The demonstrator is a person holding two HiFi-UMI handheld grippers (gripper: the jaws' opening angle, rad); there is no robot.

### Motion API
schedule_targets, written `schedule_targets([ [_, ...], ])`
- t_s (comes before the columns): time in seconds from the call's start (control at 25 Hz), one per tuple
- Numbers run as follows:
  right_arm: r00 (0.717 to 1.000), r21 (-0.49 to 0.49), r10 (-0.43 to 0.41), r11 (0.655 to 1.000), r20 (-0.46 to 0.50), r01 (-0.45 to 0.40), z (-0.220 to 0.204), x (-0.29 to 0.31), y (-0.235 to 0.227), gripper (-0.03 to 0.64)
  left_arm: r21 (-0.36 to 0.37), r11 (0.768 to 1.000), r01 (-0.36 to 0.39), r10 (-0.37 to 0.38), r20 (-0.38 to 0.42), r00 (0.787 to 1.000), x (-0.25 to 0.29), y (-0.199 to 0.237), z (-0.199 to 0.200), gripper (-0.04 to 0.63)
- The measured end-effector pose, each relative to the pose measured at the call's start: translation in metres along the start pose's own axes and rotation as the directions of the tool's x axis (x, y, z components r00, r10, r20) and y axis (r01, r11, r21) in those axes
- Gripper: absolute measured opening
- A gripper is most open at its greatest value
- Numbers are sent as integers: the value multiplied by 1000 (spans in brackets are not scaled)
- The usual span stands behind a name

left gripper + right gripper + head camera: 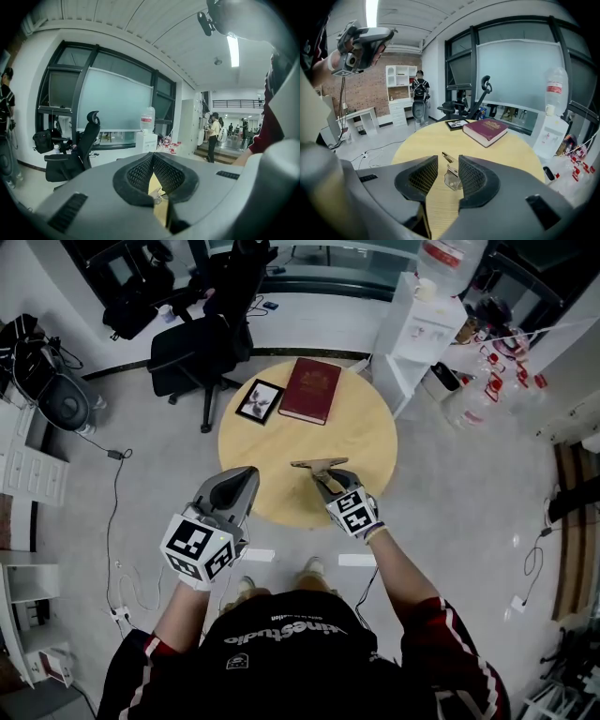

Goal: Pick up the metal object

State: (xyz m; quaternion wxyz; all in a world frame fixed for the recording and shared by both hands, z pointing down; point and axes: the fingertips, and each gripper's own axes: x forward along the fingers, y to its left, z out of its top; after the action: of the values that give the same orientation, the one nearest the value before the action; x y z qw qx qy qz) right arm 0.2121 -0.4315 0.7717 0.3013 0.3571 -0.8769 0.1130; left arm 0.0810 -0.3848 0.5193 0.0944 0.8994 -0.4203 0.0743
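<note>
The metal object (315, 464), a small bent bracket with a flat holed plate, lies on the round wooden table (281, 442) near its front. My right gripper (330, 478) hovers just in front of it, open, with nothing between its pads. In the right gripper view the bracket (450, 172) shows through the gap of the right gripper (448, 160), partly hidden behind the right jaw. My left gripper (250, 474) hangs over the table's front left edge, shut and empty. In its own view the left gripper (153, 157) has its tips together, and a strip of table shows below them.
A dark red book (311, 390) and a black picture frame (260, 400) lie on the far half of the table. A black office chair (192, 357) stands behind it on the left, a white water dispenser (417, 324) on the right. Cables trail across the floor at left.
</note>
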Motion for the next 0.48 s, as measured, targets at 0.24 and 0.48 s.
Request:
schedule_targets([
  [0.24, 998, -52, -1, 999, -58, -2, -20, 27, -10, 155, 2, 1000, -25, 25, -27, 999, 5, 1, -9, 17],
  [0.48, 995, -105, -1, 994, -96, -9, -29, 42, -15, 179, -10, 998, -61, 60, -44, 997, -2, 5, -17, 17],
])
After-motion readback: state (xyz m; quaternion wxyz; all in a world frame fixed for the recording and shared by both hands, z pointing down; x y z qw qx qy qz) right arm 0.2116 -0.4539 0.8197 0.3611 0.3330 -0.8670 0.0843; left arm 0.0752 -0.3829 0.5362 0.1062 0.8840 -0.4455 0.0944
